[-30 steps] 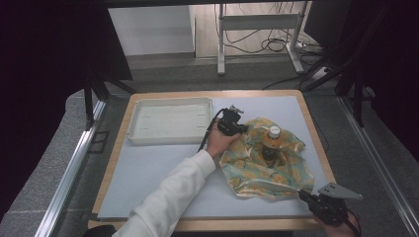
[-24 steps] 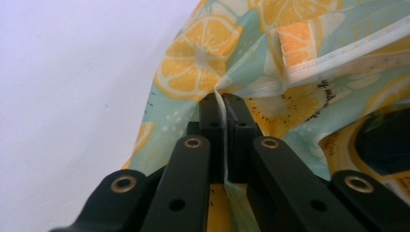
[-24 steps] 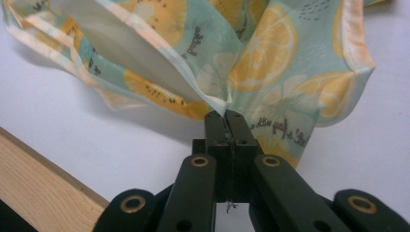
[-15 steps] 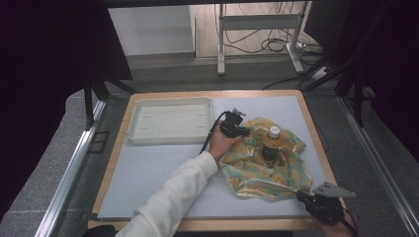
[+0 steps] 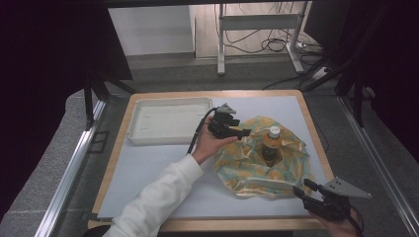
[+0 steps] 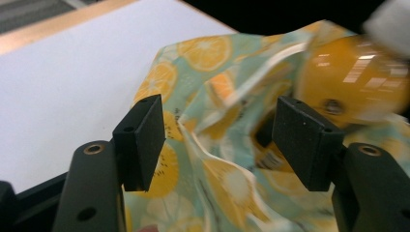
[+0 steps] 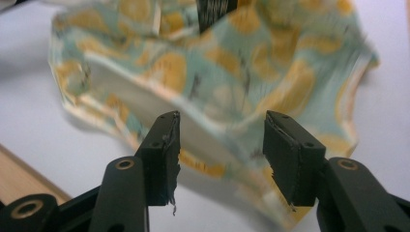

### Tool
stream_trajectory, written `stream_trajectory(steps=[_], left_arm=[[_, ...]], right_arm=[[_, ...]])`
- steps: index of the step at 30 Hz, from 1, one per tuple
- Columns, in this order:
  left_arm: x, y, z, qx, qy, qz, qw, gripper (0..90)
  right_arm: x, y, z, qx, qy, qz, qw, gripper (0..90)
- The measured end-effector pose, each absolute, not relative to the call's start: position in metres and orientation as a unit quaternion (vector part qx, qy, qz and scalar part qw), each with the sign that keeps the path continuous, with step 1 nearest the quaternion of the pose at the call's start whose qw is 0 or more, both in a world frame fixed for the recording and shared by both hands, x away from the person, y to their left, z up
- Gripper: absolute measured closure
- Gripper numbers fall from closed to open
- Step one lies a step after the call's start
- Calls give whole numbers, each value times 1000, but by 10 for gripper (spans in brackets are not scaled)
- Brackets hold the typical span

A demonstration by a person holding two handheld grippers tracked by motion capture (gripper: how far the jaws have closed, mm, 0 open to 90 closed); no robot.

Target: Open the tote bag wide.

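Both your jaws just opened, nothing clamped: left gripper off teal orange-print cloth so it drapes around amber bottle; right gripper clear of hem on desk.

The bottle stands on the cloth, just right of the left gripper and well beyond the right gripper. The tray lies on the bench left of the left gripper, while the cloth's near edge lies just ahead of the right gripper.
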State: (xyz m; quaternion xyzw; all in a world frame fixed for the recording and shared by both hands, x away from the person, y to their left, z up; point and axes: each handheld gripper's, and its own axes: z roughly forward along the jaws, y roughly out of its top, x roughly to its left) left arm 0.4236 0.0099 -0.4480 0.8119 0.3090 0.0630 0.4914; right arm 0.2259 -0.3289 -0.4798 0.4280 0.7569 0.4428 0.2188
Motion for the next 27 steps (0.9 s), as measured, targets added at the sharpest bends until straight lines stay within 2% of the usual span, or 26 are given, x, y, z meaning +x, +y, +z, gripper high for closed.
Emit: stream_trajectory(steps=[2, 6, 9, 12, 19, 27], left_arm=[[415, 15, -443, 815, 296, 63, 495, 437], [399, 22, -441, 823, 273, 46, 496, 729], [390, 23, -444, 829, 264, 39, 491, 831], [383, 23, -449, 831, 264, 32, 488, 866], [375, 23, -457, 837, 258, 29, 481, 895], [369, 11, -482, 856, 258, 11, 448, 894]], right_arm=[[228, -330, -472, 426, 749, 456, 221, 484], [241, -329, -457, 430, 741, 464, 225, 662], [257, -327, -448, 425, 742, 466, 228, 807], [277, -321, -441, 422, 743, 469, 225, 884], [323, -300, -435, 422, 756, 455, 206, 888], [368, -293, -452, 463, 760, 425, 167, 888]])
